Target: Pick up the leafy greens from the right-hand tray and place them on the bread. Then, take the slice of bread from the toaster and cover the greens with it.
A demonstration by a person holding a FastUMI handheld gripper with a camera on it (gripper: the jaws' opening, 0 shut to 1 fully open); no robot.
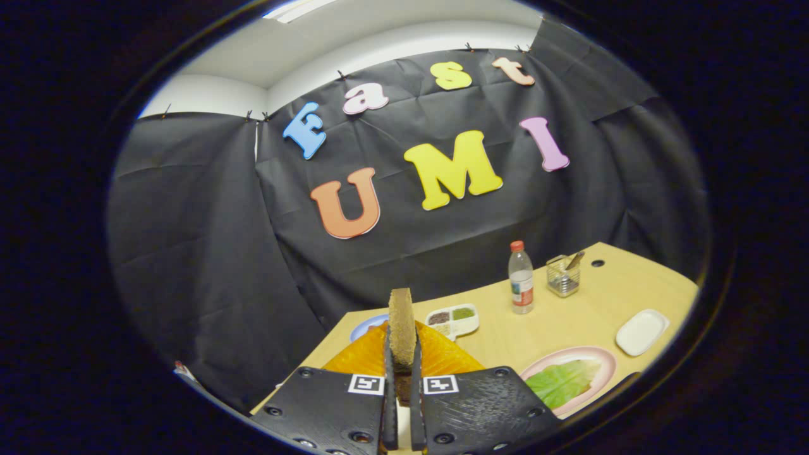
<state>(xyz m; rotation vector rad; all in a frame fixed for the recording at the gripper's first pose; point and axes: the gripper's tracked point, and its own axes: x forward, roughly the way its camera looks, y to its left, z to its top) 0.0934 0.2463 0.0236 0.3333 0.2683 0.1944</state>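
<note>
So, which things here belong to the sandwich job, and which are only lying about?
Belong to the job:
- bread slice, held upright between the shut fingers
- leafy green on the pink plate
- orange toaster behind the slice

Lying about:
- water bottle
- wire basket
- divided dish
- white tray
- blue plate

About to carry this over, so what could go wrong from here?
1. The hand-held gripper pinches the bread slice edge-on near its bottom; it may tip or slip.
2. The greens on the pink plate lie off to the side, so the slice could land off-centre.
</note>
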